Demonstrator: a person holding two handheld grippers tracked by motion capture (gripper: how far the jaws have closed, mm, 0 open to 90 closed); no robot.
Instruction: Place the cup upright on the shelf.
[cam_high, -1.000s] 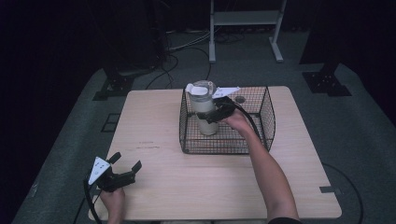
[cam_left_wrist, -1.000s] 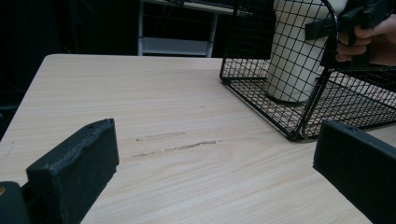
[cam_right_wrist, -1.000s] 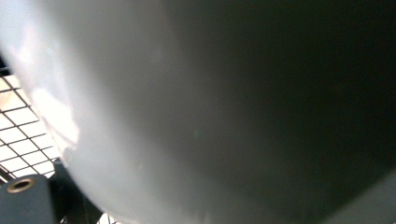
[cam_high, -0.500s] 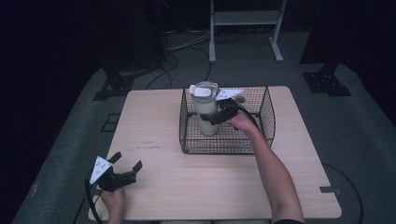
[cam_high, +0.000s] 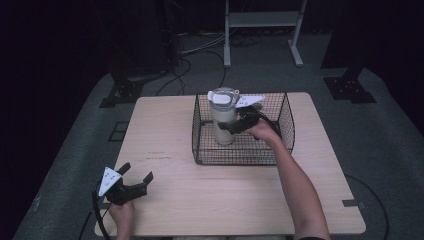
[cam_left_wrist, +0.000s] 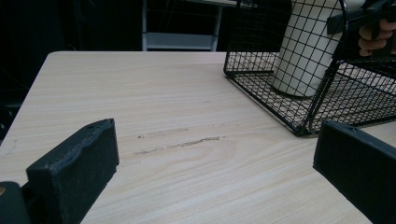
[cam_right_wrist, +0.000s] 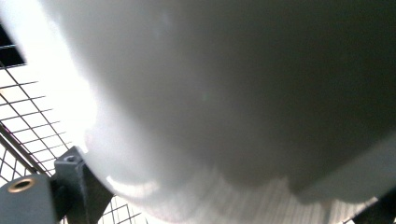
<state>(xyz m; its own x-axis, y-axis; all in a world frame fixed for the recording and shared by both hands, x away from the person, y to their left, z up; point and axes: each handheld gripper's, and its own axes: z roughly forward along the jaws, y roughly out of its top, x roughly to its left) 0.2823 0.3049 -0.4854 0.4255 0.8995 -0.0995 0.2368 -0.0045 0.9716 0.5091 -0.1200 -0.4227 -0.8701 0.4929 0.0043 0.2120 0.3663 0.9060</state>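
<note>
A white tumbler (cam_high: 222, 117) with a clear lid stands upright in the left half of a black wire basket (cam_high: 240, 159) at the table's back middle. My right gripper (cam_high: 227, 126) reaches into the basket from the right and is shut on the tumbler's side. In the right gripper view the tumbler wall (cam_right_wrist: 224, 84) presses against the jaw at lower left. My left gripper (cam_high: 136, 171) rests open near the table's front left corner, holding nothing. In the left gripper view the tumbler (cam_left_wrist: 303, 51) shows through the basket mesh (cam_left_wrist: 299, 116), far beyond the open left gripper (cam_left_wrist: 217, 140).
The light wooden table (cam_high: 170, 130) has faint scuff marks (cam_left_wrist: 180, 142) in front of the left gripper. Beyond the table's far edge stand a metal frame (cam_high: 262, 20) and cables (cam_high: 195, 50) on a dark floor.
The right gripper and the tumbler have shifted slightly to the right inside the basket. The left gripper has stayed in place.
</note>
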